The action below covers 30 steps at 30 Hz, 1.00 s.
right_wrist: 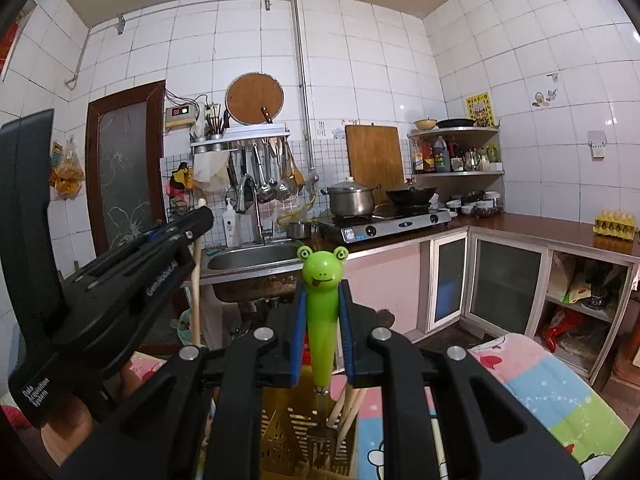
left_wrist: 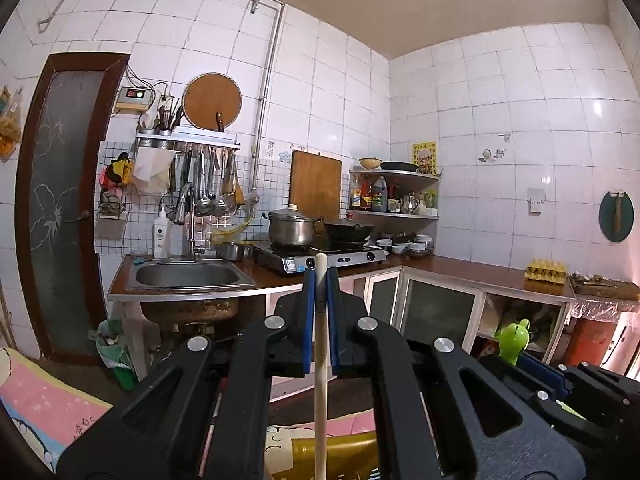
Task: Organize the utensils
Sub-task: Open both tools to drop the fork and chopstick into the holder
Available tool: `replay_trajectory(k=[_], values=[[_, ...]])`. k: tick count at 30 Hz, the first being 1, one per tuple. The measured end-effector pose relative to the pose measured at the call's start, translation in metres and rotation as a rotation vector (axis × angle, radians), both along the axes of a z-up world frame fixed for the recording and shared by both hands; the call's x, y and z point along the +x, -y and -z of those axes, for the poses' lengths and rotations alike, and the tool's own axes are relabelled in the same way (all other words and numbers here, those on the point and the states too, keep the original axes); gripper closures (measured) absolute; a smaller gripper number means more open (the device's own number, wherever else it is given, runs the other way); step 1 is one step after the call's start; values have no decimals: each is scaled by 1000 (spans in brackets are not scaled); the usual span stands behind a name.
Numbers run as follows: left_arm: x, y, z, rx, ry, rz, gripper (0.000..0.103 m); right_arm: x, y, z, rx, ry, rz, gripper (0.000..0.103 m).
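Note:
My left gripper (left_wrist: 320, 280) is shut on a pale wooden chopstick (left_wrist: 320, 380) that stands upright between its blue pads and runs down out of view. My right gripper (right_wrist: 322, 292) is shut on a fork with a green frog-head handle (right_wrist: 321, 312), held upright with its metal tines (right_wrist: 321, 438) down inside a yellow slotted utensil holder (right_wrist: 280, 432). Several wooden chopsticks (right_wrist: 348, 408) stand in that holder. The left gripper (right_wrist: 176, 228) with its chopstick (right_wrist: 195, 280) shows at the left of the right wrist view. The frog handle (left_wrist: 516, 340) shows at the lower right of the left wrist view.
Ahead is a kitchen counter with a steel sink (left_wrist: 188, 274), a gas stove (left_wrist: 320, 258) bearing a pot and a wok, and a corner shelf (left_wrist: 394, 196) of bottles. An egg carton (left_wrist: 546, 270) sits on the right counter. A colourful cartoon cloth (right_wrist: 540, 392) lies under the holder.

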State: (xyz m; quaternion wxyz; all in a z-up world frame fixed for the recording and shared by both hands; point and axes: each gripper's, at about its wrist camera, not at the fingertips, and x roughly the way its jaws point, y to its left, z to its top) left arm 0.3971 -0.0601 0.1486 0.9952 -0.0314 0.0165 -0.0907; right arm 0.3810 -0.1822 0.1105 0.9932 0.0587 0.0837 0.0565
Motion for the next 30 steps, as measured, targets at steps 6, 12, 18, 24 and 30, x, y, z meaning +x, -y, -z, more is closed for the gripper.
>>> replay_trajectory(k=[6, 12, 18, 24, 30], values=[[-1, -3, 14, 36, -52, 1, 98, -1, -1, 11, -20, -38, -7, 87], [-8, -12, 34, 69, -117, -8, 96, -5, -5, 9, -39, -64, -6, 87], [-18, -23, 43, 73, -162, -16, 96, -14, -10, 3, -87, -115, 6, 87], [-26, -31, 54, 71, -223, -9, 95, -12, -13, 6, -121, -216, 16, 87], [-34, -36, 59, 81, -254, -15, 93, 5, -8, 30, -85, -318, 31, 87]])
